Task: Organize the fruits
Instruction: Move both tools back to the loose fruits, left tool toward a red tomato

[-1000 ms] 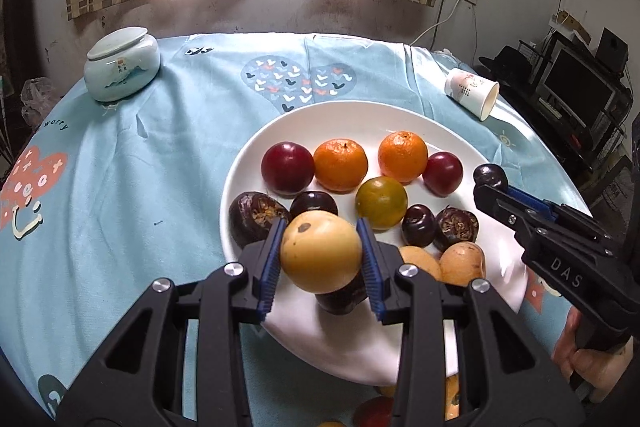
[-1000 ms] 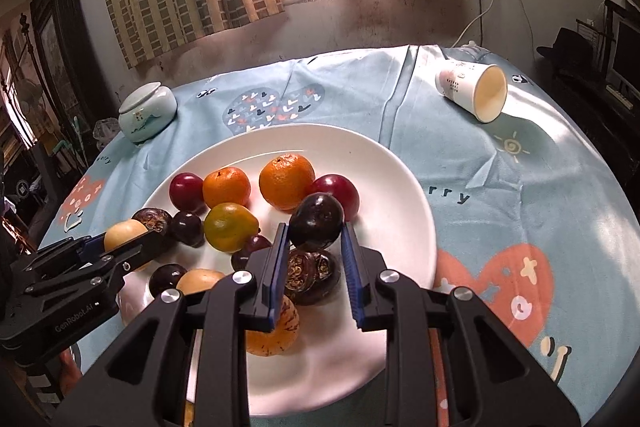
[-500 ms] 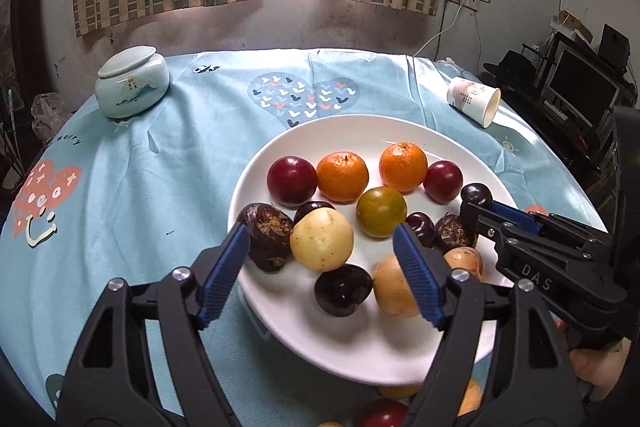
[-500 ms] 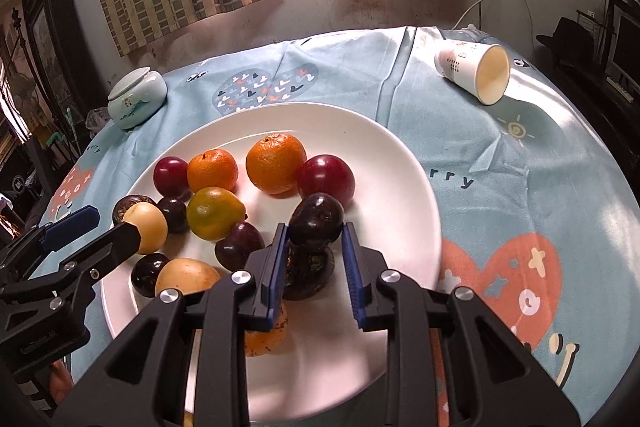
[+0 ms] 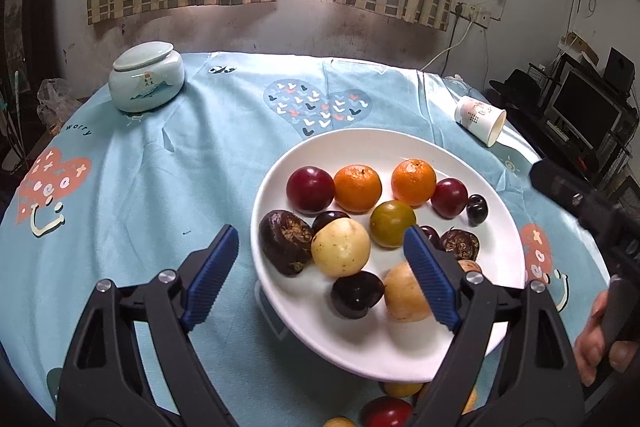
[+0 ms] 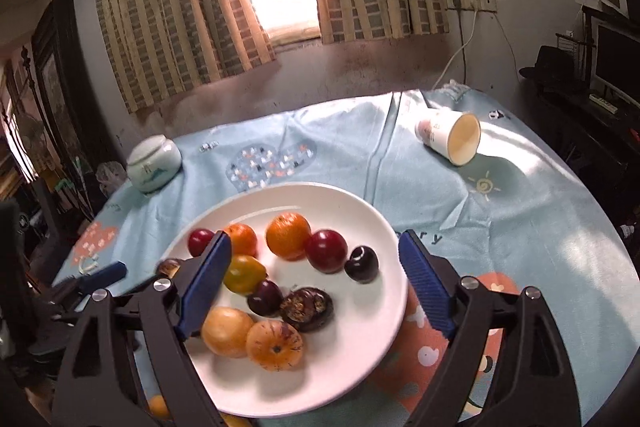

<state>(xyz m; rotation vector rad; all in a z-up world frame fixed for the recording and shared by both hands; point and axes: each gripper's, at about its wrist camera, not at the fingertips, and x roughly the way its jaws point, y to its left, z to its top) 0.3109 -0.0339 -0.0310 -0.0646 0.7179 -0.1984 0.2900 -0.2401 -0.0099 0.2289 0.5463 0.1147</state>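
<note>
Tablecloth (image 5: 160, 167) reads "worry"; other view, only "ry"

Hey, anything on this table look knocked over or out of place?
Yes. The paper cup lies tipped on its side on the tablecloth, beyond the plate. Nothing looks spilled.

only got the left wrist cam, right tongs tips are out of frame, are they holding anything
Observer: No. The right tongs are open and empty over the plate.
Operator: whats hidden behind my blue pad there
Observer: A speckled orange fruit, close beside the yellow fruit.
Operator: anything inside the tipped paper cup
Observer: Its mouth faces the right camera, and the inside looks empty.
</note>
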